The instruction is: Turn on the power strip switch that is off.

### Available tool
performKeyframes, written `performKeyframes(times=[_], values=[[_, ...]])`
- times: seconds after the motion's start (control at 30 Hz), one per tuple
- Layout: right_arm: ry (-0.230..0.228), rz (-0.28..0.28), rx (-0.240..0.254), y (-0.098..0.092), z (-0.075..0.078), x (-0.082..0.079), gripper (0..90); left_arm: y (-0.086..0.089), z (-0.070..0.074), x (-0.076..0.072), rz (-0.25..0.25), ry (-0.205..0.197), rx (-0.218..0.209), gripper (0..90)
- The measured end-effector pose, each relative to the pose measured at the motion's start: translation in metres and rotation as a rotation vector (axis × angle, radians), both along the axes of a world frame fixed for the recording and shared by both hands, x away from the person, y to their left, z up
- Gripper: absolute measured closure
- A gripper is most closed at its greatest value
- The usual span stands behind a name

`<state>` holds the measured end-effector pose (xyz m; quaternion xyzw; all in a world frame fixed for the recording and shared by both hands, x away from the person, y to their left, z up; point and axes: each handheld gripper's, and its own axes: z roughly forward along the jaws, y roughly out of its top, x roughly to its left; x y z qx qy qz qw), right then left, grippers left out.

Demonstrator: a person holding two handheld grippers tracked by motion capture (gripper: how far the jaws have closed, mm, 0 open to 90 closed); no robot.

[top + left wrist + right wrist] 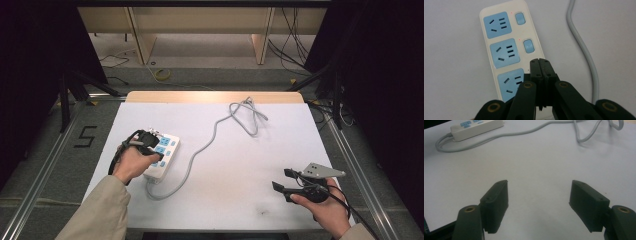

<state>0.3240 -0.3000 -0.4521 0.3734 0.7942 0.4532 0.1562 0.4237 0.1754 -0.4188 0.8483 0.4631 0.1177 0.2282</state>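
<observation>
While a person is standing at the near edge of the counter (240,200), each hand is holding a claw over the white top. Nearest, by the near right corner, the right hand (327,210) is holding the right claw (283,181) just above the counter. Its two black jaws are standing wide apart with nothing between them, and the right gripper view is showing bare white counter in the gap.

A bit farther in, toward the left edge, the left hand (131,162) is holding the left claw (541,65) over a white power strip (162,156). Its jaws are pressed together with nothing between them. The tips are hanging over the strip beside the nearest blue socket (510,85). I cannot tell if they are touching it. Two more blue sockets are sitting farther along the strip, each with a blue button (528,46) next to it.

A grey cord (205,145) is coming out of the near end of the strip. It is curving across the middle of the counter and ending in a loose loop near the far edge.
</observation>
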Motion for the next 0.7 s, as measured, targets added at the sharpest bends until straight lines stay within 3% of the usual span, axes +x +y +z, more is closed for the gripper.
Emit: performKeyframes(times=[0.3, 0.7], values=[[0.007, 0.005, 0.005, 0.0012, -0.0002, -0.0002, 31.6, -0.0033, -0.0028, 0.0024, 0.004, 0.018, 0.007, 89.9], [0.007, 0.015, 0.006, 0.0022, 0.0003, -0.0004, 31.6, -0.0071, -0.0058, 0.007, 0.009, 0.03, 0.047, 89.8]])
